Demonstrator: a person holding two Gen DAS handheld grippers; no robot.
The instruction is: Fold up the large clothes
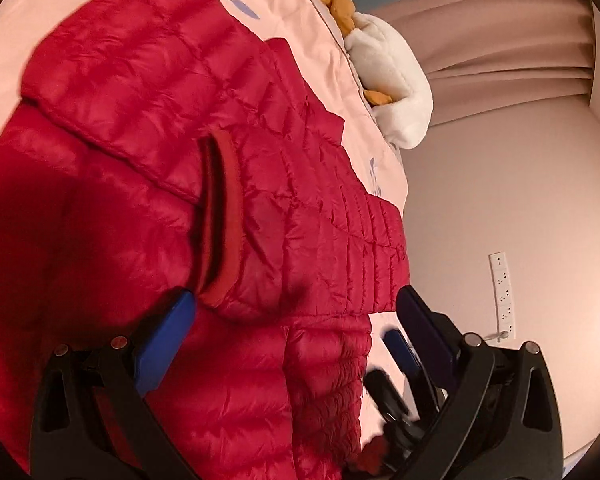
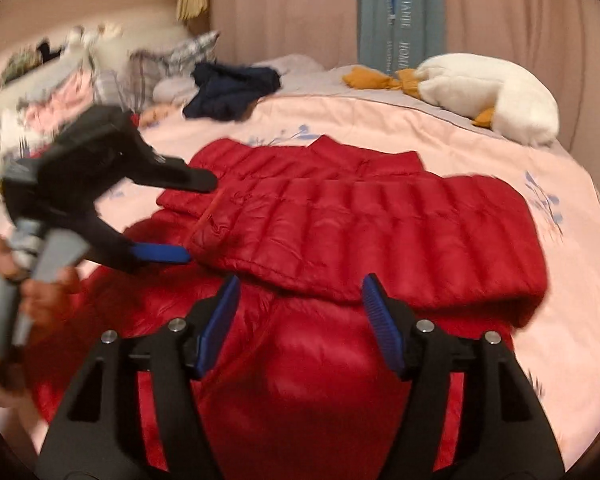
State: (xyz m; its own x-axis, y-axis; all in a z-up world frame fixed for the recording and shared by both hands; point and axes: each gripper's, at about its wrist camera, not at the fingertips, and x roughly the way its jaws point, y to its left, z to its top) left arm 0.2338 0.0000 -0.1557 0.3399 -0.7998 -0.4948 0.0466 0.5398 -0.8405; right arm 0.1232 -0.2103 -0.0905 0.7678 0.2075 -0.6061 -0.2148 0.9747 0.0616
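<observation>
A red quilted down jacket (image 2: pixel 364 232) lies spread on the pink bedspread (image 2: pixel 572 288), with one part folded across its body. In the left wrist view the jacket (image 1: pixel 148 112) fills the frame, and a sleeve's ribbed cuff (image 1: pixel 220 216) lies over it. My left gripper (image 1: pixel 296 308) hangs open just above the jacket near that cuff, with nothing between its fingers. From the right wrist view, the left gripper (image 2: pixel 196 220) is at the jacket's left edge, held by a hand (image 2: pixel 48 292). My right gripper (image 2: pixel 300 284) stands open over the jacket's near part, pads apart from the fabric.
A white plush goose (image 2: pixel 496 92) with orange feet lies at the far right of the bed. A dark blue garment (image 2: pixel 232 88) and a pile of clothes (image 2: pixel 80 80) sit at the far left. Curtains (image 2: pixel 520 16) hang behind. A white power strip (image 1: pixel 502 292) is beside the bed.
</observation>
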